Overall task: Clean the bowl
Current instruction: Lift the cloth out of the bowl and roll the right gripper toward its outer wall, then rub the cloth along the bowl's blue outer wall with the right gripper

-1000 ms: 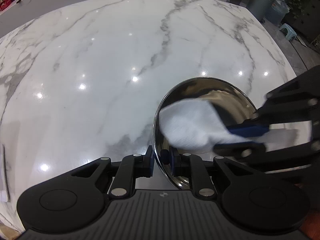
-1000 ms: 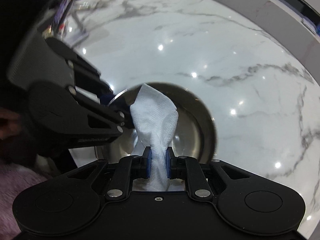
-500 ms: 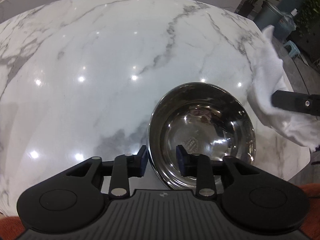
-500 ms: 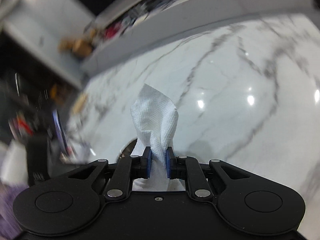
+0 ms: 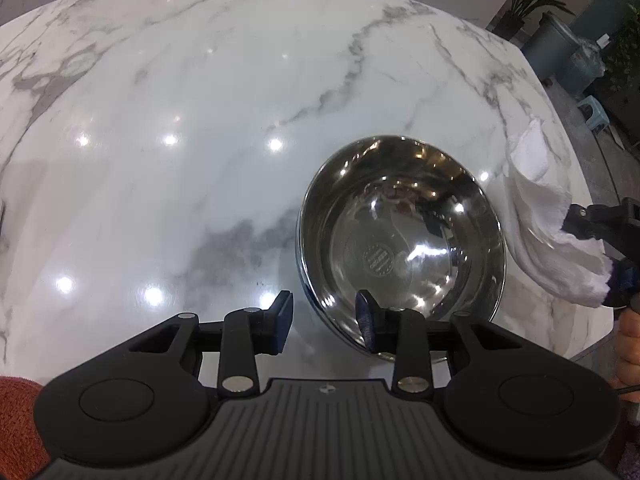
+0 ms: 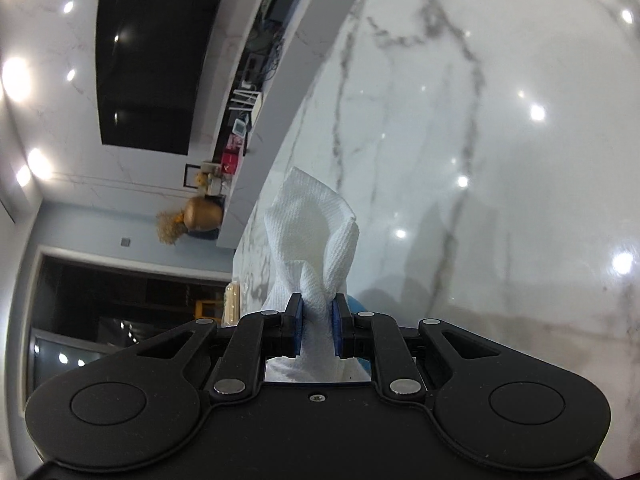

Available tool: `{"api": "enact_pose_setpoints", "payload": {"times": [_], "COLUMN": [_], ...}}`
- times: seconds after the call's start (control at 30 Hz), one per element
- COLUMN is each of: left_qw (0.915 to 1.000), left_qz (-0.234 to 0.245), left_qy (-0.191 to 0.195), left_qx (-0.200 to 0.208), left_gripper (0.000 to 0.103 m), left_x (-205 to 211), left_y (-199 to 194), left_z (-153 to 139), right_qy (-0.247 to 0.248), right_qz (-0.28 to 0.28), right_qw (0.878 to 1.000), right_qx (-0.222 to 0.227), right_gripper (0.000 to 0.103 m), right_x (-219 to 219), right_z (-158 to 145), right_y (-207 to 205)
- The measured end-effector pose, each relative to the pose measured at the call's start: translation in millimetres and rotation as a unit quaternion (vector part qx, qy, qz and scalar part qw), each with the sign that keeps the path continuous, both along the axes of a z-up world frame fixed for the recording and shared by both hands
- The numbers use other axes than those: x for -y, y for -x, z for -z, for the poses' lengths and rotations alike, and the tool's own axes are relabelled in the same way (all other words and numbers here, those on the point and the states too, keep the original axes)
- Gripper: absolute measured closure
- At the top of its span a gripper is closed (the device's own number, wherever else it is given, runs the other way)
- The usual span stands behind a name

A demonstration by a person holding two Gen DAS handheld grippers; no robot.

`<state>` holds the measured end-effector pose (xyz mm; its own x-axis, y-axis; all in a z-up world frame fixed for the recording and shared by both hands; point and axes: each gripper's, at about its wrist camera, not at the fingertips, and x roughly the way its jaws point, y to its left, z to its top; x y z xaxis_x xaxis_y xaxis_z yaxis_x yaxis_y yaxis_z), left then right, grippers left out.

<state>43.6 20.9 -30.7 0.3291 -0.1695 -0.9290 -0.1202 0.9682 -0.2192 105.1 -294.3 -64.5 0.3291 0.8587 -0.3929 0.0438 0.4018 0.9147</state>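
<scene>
A shiny steel bowl (image 5: 400, 236) rests upright on the white marble table (image 5: 180, 100) in the left wrist view. My left gripper (image 5: 324, 320) is open; its fingers stand on either side of the bowl's near rim without clamping it. My right gripper (image 6: 316, 320) is shut on a crumpled white paper towel (image 6: 312, 232). In the left wrist view the towel (image 5: 548, 232) hangs to the right of the bowl, clear of it, with the right gripper (image 5: 600, 248) at the frame's right edge. The right wrist view is rolled sideways; the bowl is out of it.
The table's right edge (image 5: 576, 184) runs close past the bowl. Beyond it stand bins (image 5: 560, 52), a small stool (image 5: 596, 112) and plants. In the right wrist view a shelf (image 6: 240, 120) with small items and a dark screen (image 6: 152, 72) sit beyond the table.
My right gripper lifted the towel out of the bowl and moved it right, rolling sideways. My left gripper opened and let go of the bowl's rim; the bowl settled flat.
</scene>
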Motion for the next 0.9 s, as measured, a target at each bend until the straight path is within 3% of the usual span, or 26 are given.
{"api": "enact_pose_setpoints", "payload": {"times": [0.07, 0.53, 0.73, 0.9], "left_qw": [1.0000, 0.9993, 0.9993, 0.9986], "left_qz": [0.000, 0.006, -0.015, -0.044], "left_qy": [0.003, -0.035, -0.027, -0.008], "left_qx": [-0.002, -0.016, -0.021, -0.029], "left_gripper": [0.078, 0.079, 0.079, 0.065], "left_x": [2, 17, 12, 5], "left_y": [-3, -6, -4, 2], "left_z": [2, 8, 9, 7], "right_qy": [-0.002, 0.051, 0.051, 0.057], "right_qz": [0.001, -0.028, -0.031, -0.032], "right_qw": [1.000, 0.997, 0.997, 0.997], "right_qx": [-0.010, -0.050, -0.050, -0.045], "right_gripper": [0.090, 0.090, 0.090, 0.090], "right_x": [0, -33, -37, -35], "right_z": [8, 53, 54, 53], "right_y": [-2, -4, -3, 1]}}
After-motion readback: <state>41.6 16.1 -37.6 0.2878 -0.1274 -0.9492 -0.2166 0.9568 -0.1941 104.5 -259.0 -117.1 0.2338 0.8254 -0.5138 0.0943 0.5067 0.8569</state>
